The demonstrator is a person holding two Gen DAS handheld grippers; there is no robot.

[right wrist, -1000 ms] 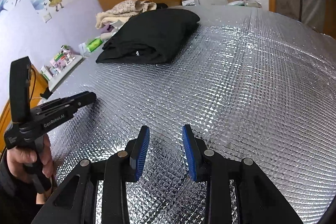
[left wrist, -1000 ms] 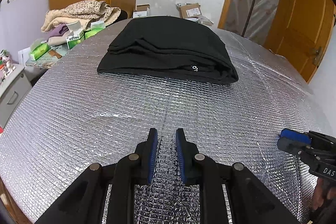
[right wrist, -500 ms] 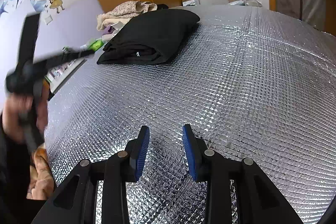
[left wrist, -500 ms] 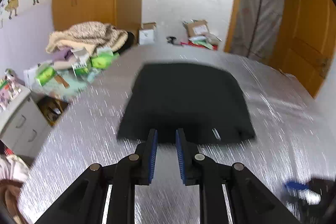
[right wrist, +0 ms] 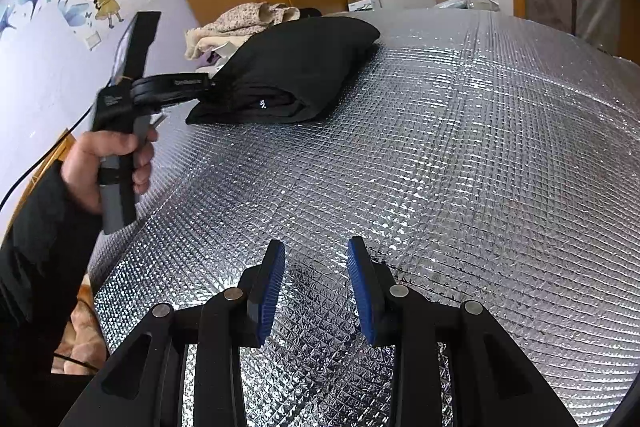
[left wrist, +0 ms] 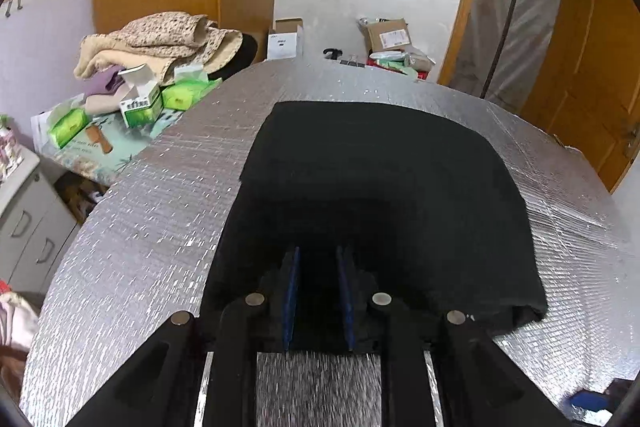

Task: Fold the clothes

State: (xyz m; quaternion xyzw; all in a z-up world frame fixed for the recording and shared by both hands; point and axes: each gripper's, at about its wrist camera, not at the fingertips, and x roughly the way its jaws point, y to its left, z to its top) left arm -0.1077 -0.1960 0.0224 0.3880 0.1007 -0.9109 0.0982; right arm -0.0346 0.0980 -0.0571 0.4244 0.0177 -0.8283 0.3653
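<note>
A folded black garment (left wrist: 380,179) lies on the silver quilted mat (left wrist: 160,207) toward its far side. My left gripper (left wrist: 318,255) hovers over the garment's near edge, its blue pads (left wrist: 291,291) apart with only dark cloth seen beneath them. In the right wrist view the left gripper (right wrist: 200,85) reaches the garment (right wrist: 296,67) at its near left corner, held by a hand (right wrist: 108,155). My right gripper (right wrist: 316,247) stands open over bare mat (right wrist: 460,147), nothing between its fingers.
Beyond the mat's left edge lie a pile of blankets (left wrist: 160,35), green tissue packs (left wrist: 144,103) and a grey drawer cabinet (left wrist: 24,219). Cardboard boxes (left wrist: 388,35) sit on the floor at the back. A wooden door (left wrist: 592,67) stands at the right.
My left gripper has travelled forward from bare mat to the garment's near edge, with its jaw gap about the same. The right gripper has stayed in place.
</note>
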